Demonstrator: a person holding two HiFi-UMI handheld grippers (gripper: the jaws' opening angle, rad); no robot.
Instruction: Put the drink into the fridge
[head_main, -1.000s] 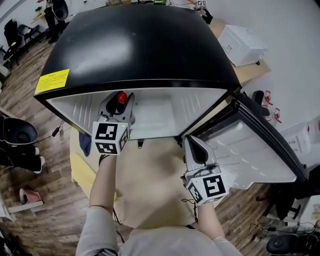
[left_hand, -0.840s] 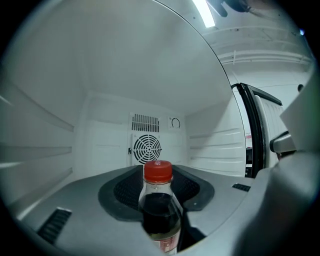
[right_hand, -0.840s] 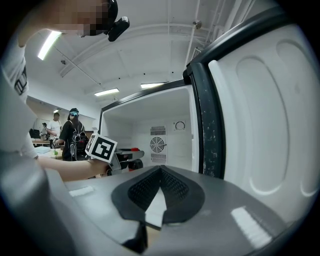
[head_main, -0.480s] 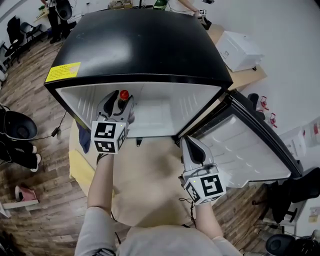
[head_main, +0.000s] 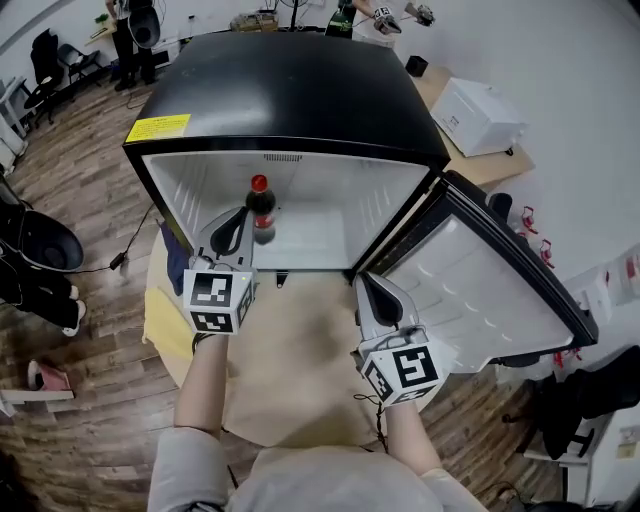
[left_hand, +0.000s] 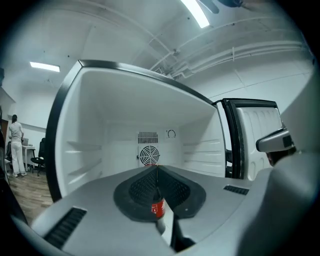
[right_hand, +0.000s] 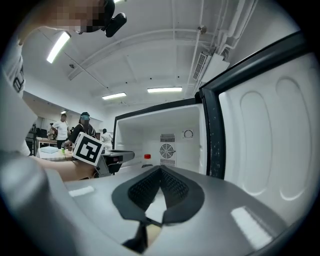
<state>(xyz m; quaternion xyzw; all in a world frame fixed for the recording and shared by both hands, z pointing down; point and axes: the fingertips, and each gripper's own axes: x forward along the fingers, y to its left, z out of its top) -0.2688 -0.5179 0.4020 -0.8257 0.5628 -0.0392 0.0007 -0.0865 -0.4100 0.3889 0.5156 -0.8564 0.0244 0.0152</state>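
Note:
The drink, a small dark cola bottle (head_main: 260, 208) with a red cap and red label, stands upright inside the open black fridge (head_main: 290, 90) on its white floor. My left gripper (head_main: 238, 216) is just left of the bottle at the fridge mouth, jaws shut with nothing between the pads. In the left gripper view the bottle (left_hand: 158, 208) shows through the slit below the meeting tips of that gripper (left_hand: 156, 167). My right gripper (head_main: 368, 284) hangs shut and empty by the fridge's front right corner. Its own view shows the shut tips (right_hand: 160, 168) and the red cap (right_hand: 147, 156).
The fridge door (head_main: 490, 300) stands wide open to the right. A beige mat (head_main: 300, 370) lies in front of the fridge. A white box (head_main: 480, 112) rests on a wooden surface at the back right. Black chairs (head_main: 35, 250) stand at the left.
The left gripper held the bottle by the neck, then let go and drew back a little. Its jaws have shut empty, and the bottle now stands free. The right gripper has barely moved.

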